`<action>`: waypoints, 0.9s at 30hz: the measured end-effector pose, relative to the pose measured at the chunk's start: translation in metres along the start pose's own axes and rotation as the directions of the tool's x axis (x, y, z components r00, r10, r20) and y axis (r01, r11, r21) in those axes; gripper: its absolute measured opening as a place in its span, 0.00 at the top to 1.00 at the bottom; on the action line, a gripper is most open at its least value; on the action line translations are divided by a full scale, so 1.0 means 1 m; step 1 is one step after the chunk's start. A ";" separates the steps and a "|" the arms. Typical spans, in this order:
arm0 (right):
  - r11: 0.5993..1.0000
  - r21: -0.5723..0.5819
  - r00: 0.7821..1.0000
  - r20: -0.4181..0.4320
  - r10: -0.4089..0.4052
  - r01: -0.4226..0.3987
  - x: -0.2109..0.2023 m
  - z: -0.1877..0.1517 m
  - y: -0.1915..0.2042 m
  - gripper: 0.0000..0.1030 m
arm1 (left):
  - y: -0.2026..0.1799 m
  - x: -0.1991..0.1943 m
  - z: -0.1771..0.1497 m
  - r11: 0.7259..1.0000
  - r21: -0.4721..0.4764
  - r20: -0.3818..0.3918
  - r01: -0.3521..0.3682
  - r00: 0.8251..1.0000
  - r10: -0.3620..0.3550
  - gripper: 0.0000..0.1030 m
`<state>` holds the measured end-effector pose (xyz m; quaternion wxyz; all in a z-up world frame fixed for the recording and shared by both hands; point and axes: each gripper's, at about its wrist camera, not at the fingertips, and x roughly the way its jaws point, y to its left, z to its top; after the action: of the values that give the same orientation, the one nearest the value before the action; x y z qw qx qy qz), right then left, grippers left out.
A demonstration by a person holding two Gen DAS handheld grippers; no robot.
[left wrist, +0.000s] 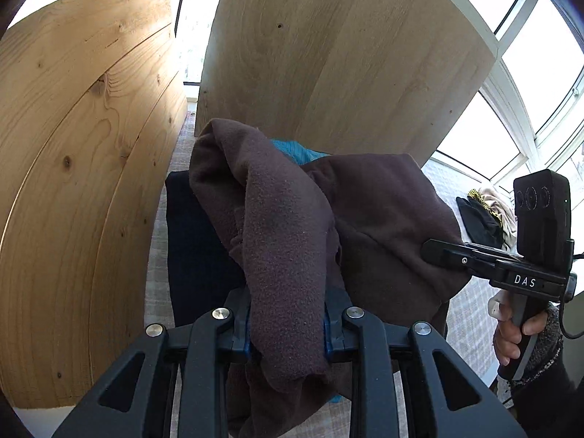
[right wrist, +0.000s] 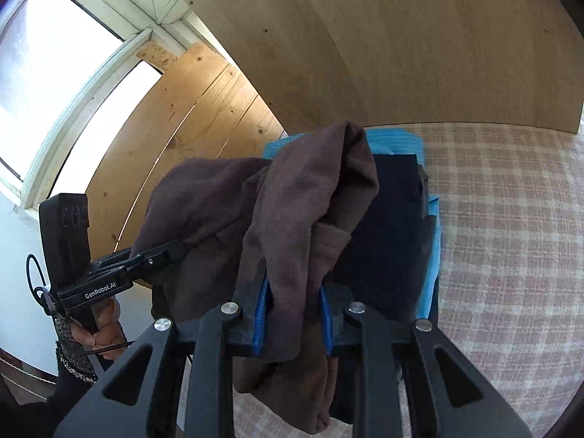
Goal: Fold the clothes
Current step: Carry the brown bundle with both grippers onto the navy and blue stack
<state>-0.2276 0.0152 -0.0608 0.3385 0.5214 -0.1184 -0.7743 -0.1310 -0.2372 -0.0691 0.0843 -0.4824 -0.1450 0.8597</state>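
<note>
Between both grippers hangs a brown fleece garment (left wrist: 284,226), each gripper pinching it.

**Boards close behind, open cloth to the right**

Two wooden boards wall in the far side — a pine board (left wrist: 84,168) and an oak panel (left wrist: 346,65), a narrow gap between them. The stack of folded clothes (right wrist: 394,226) sits just before them. The checked tablecloth (right wrist: 511,237) lies bare rightward — passable there. A small clothes heap (left wrist: 485,215) stands farther off.
</note>
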 end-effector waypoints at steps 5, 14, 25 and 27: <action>0.997 0.031 0.996 -0.065 -0.066 0.068 0.020 -0.007 -0.032 0.64 | 0.024 0.019 -0.003 0.989 0.024 -0.029 -0.146 0.989 0.146 0.60; 0.988 -0.120 0.982 0.169 -0.080 0.101 -0.071 0.006 0.016 0.63 | 0.020 -0.059 -0.001 0.988 0.030 0.114 -0.153 0.982 0.149 0.61; 0.939 -0.282 0.981 0.037 -0.192 0.195 0.020 0.013 0.035 0.64 | 0.012 -0.033 0.015 0.987 0.131 0.101 -0.097 0.991 0.084 0.61; 0.923 -0.311 0.971 -0.012 -0.240 0.225 0.040 0.001 0.021 0.64 | 0.025 0.003 -0.008 0.986 0.118 0.008 -0.118 0.993 0.118 0.62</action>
<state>-0.2293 -0.0269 -0.0781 0.3243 0.4918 0.0748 -0.8046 -0.1260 -0.2584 -0.0837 0.0614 -0.4839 -0.0651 0.8705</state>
